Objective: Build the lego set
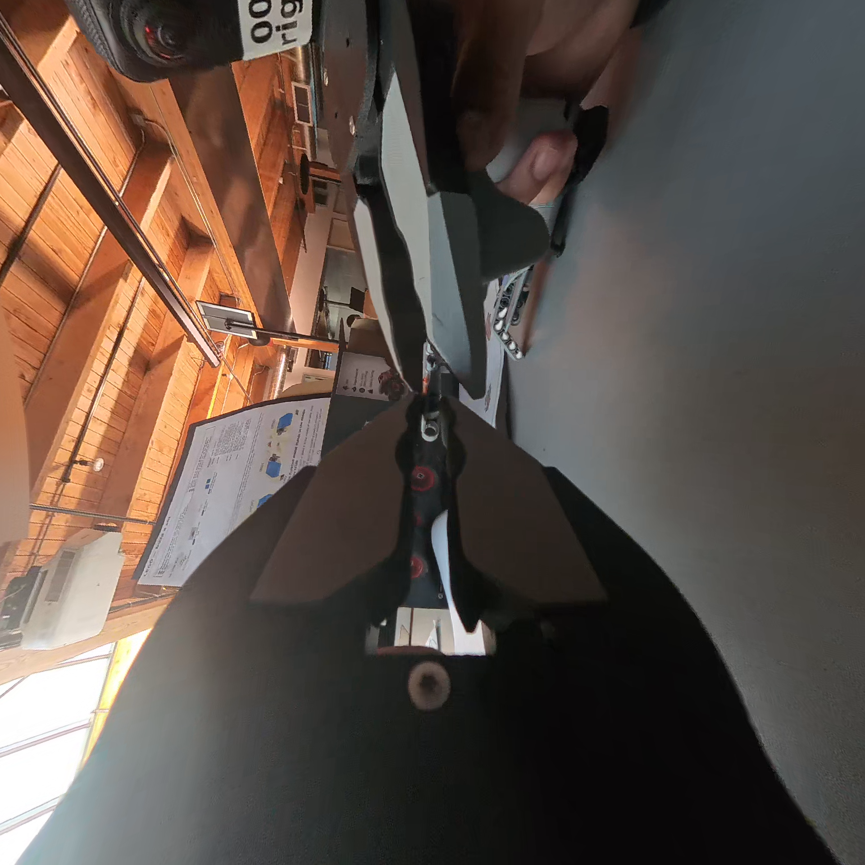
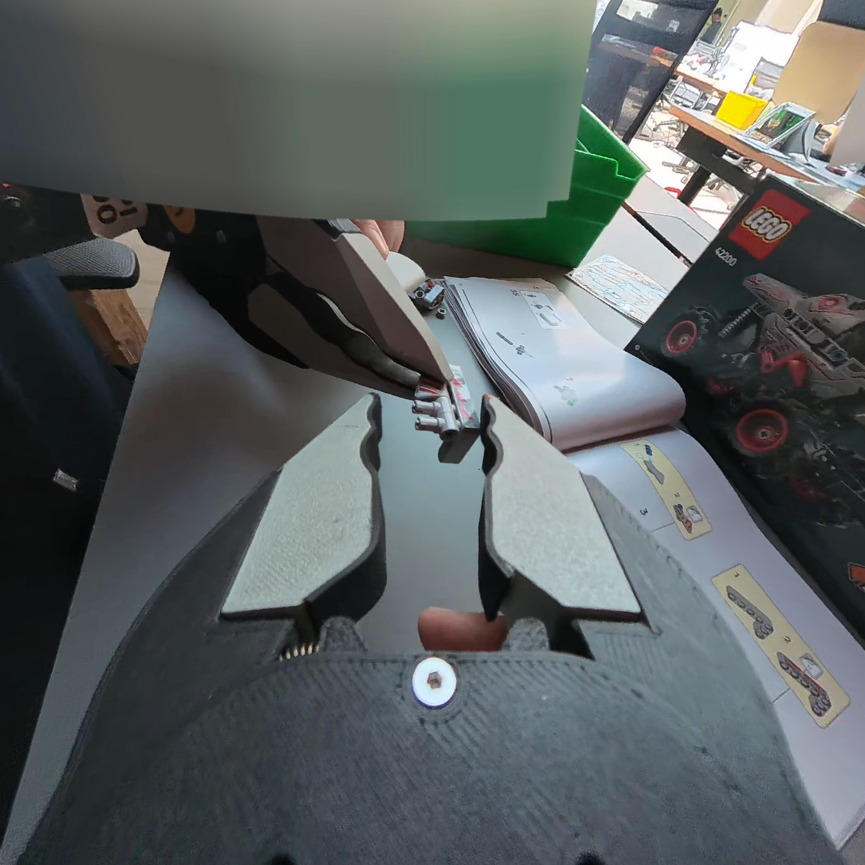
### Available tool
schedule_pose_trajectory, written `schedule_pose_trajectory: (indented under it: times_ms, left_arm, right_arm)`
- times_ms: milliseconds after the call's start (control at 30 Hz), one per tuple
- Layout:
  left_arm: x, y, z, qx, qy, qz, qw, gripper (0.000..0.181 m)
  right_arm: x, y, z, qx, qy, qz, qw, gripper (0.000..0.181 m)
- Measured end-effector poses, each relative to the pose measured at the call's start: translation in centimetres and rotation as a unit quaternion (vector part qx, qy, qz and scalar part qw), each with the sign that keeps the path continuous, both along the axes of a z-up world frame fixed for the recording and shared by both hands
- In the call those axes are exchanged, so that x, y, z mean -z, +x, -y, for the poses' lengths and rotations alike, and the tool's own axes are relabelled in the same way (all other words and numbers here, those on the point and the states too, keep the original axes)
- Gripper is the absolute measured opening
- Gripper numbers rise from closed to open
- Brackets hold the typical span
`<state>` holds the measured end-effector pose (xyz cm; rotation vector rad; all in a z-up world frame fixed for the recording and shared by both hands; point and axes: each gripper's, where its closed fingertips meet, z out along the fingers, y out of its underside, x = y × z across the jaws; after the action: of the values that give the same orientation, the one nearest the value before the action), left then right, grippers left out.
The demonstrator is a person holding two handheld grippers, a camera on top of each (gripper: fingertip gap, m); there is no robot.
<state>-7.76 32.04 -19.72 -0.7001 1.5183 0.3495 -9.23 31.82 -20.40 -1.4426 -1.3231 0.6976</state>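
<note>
My left gripper is shut on a small grey lego assembly with pin ends, holding it above the grey table. In the right wrist view the left gripper reaches in from the upper left, and the assembly shows a red-and-white patterned face and grey pins. My right gripper is open and empty, its fingertips on either side of the assembly and just short of it. It also shows in the left wrist view, tip to tip with the left gripper.
An open instruction booklet lies to the right, with the lego box standing behind it. A green bin sits at the back. A small grey piece and a grey holed beam lie on the table. The grippers are tip to tip, or close to it.
</note>
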Motion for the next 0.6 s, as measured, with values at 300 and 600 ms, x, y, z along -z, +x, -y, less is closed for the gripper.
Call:
schedule_pose_trajectory:
  times_ms: [300, 600]
  left_arm:
    - [-0.1, 0.1, 0.3, -0.003, 0.037, -0.011, 0.999, 0.005]
    - [-0.7, -0.6, 0.1, -0.005, -0.029, 0.030, 0.999, 0.019]
  right_arm:
    - [-0.4, 0.3, 0.3, -0.002, -0.010, -0.010, 1.000, 0.025]
    - [-1.1, 1.0, -0.1, -0.003, -0.015, -0.035, 0.999, 0.024]
